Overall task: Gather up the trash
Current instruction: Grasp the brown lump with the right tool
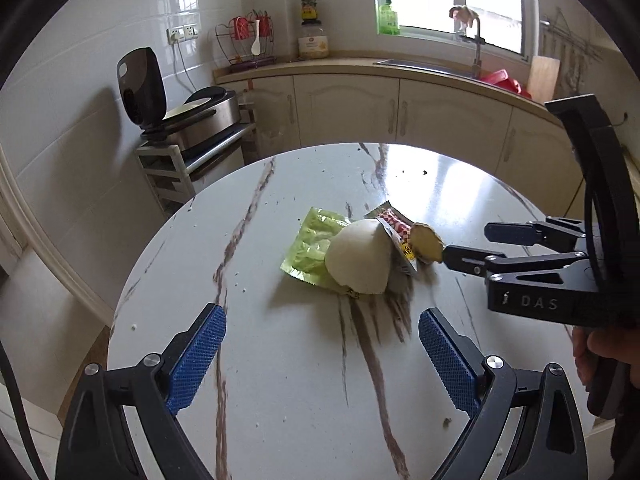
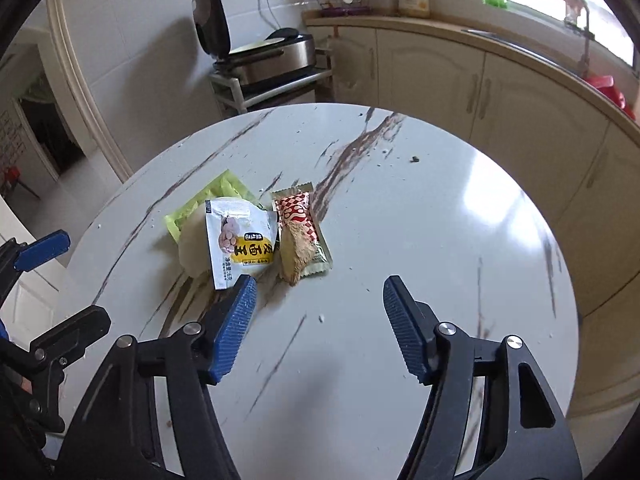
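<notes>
A small pile of trash lies on the round marble table point(image 1: 280, 380). It holds a green wrapper point(image 1: 310, 244), a white dome-shaped vegetable piece point(image 1: 360, 260), a red-checked wrapper point(image 1: 394, 220) and a piece of ginger point(image 1: 426, 242). My left gripper point(image 1: 322, 320) is open and empty, a little short of the pile. My right gripper point(image 1: 466, 243) comes in from the right, its tips beside the ginger. In the right wrist view my right gripper point(image 2: 319, 284) is open with bare table between its fingers. Its left tip sits by the white sachet point(image 2: 240, 240), next to the ginger point(image 2: 296, 256) and green wrapper point(image 2: 192, 210).
Dark crumbs point(image 1: 424, 172) dot the table's far side. Behind it run cream cabinets point(image 1: 348, 108) with a sink point(image 1: 432, 66) under the window. A rack with a black appliance point(image 1: 192, 120) stands at the left. A person's hand point(image 1: 600, 352) holds the right gripper's handle.
</notes>
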